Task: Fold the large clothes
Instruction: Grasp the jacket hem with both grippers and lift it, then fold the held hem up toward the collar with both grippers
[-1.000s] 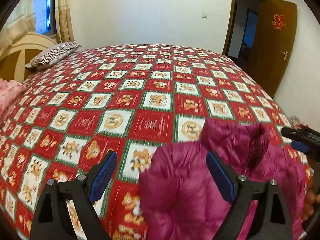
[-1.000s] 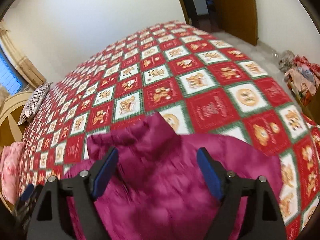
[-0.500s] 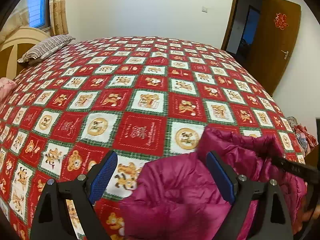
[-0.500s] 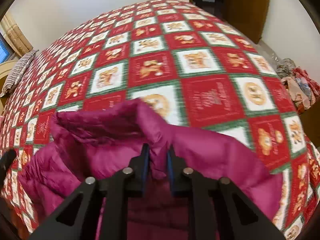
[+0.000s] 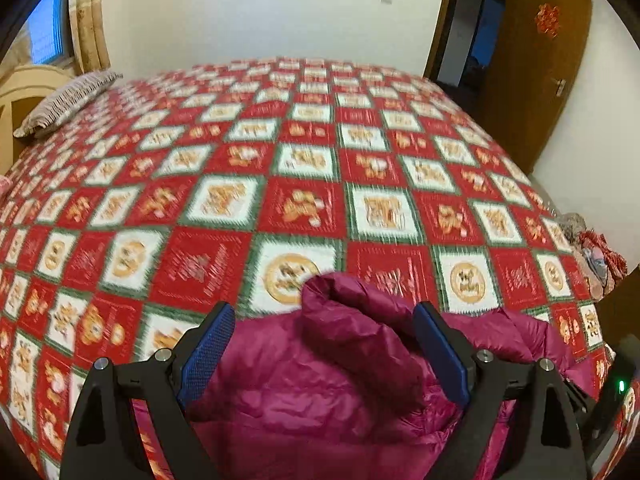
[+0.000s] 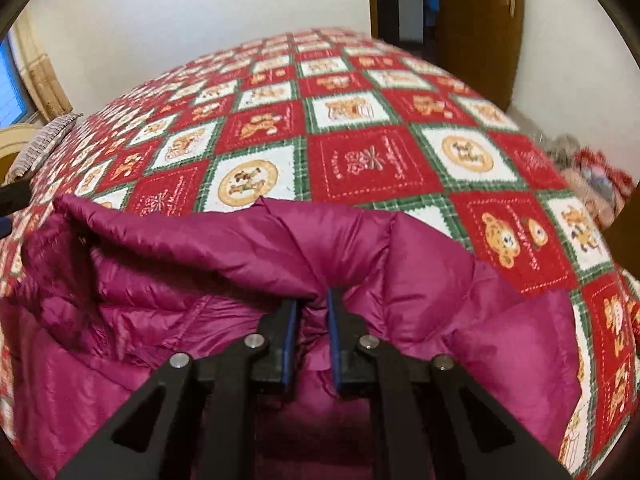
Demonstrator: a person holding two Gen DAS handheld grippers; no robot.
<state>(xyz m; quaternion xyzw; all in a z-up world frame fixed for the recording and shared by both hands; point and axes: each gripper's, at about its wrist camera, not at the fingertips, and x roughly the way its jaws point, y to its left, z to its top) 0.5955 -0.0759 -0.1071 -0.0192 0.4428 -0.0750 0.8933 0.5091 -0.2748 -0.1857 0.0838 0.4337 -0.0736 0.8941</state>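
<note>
A magenta puffer jacket [image 6: 168,280] lies bunched at the near edge of the bed. My right gripper [image 6: 311,308] is shut on a fold of the jacket near its collar, fabric pinched between the blue pads. In the left wrist view the jacket [image 5: 320,380] fills the lower middle, with a raised collar fold between the fingers. My left gripper [image 5: 325,324] is open, its fingers standing either side of that fold without closing on it.
The bed is covered by a red, white and green checked quilt [image 5: 304,168]. A striped pillow [image 5: 64,100] lies at the far left by the headboard. A pile of clothes [image 6: 592,176] sits on the floor at right. A brown door [image 5: 536,60] stands open.
My right gripper closed on the jacket's collar fold and has drawn it up. My left gripper moved right, so the fold now sits between its open fingers.
</note>
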